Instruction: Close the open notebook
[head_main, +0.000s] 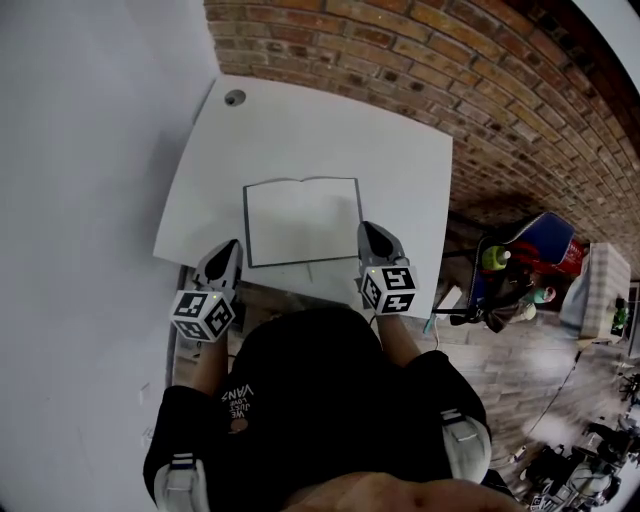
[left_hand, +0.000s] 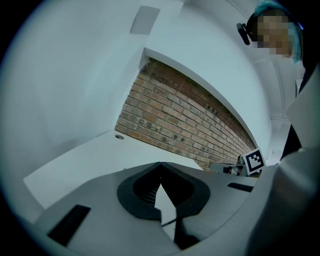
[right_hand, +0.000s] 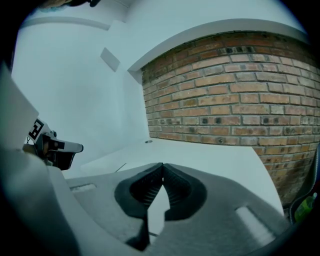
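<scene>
I see a white tabletop (head_main: 400, 170) with one notebook (head_main: 303, 220) lying flat and open on it, blank pages up and dark cover showing round its edge. Beyond the notebook, to its left, a small round grommet (head_main: 234, 97) sits in the tabletop's far corner. The notebook's near side lies close to the tabletop's near edge.

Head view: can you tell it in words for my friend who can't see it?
An open notebook lies flat with blank pages on a white table by a brick wall. A person in black holds the left hand-held gripper and the right hand-held gripper near its two closest corners, both shut.
</scene>
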